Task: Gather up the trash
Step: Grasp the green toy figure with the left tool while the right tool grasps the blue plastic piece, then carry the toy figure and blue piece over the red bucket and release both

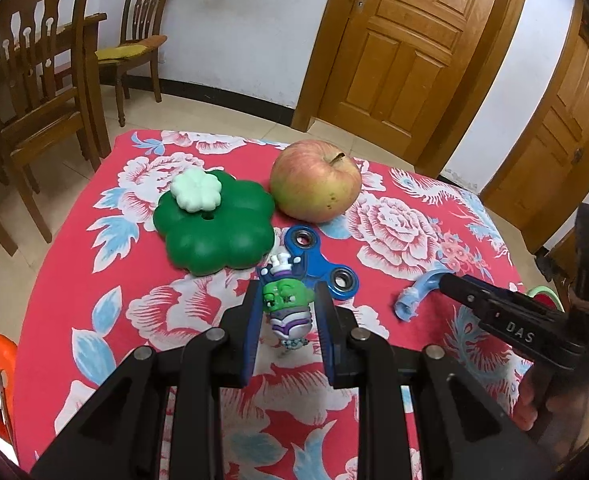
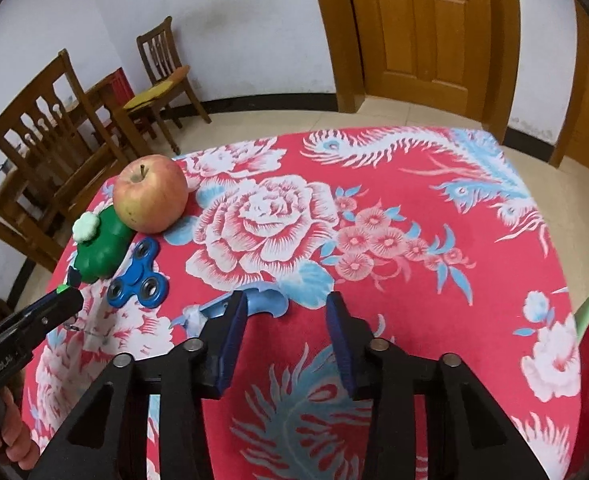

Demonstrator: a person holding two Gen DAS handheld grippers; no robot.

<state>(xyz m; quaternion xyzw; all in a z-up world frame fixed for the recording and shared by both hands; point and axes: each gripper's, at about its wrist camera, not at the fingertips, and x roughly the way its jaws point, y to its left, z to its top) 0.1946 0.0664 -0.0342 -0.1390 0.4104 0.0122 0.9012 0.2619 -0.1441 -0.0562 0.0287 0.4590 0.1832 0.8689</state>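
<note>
Left wrist view. The left gripper is clenched on a small toy figure with a green head, a white hat and a purple-and-silver body; both blue pads press against its sides. The figure is above the red floral tablecloth, in front of a blue fidget spinner. Behind the spinner, a green clover-shaped container with a pale green clover knob lies flat on the cloth. A red-yellow apple stands just to the right of the container, stem up. At the right, the right gripper enters the view with its tip at the upper end of a light blue curved plastic scrap, which lies on the cloth well apart from the spinner. Fingers of the person's hand wrap its handle. Wooden chairs and a wooden door stand beyond the table.

Right wrist view. The right gripper stands released, its jaws apart, with bare cloth between them. The light blue curved plastic scrap lies on the cloth at the tip of the left-hand pad, partly hidden behind it; actual contact cannot be confirmed. The fidget spinner, clover container and apple are grouped at the left. The left gripper shows at the far left edge, a green part of the figure visible at its tip.
</note>
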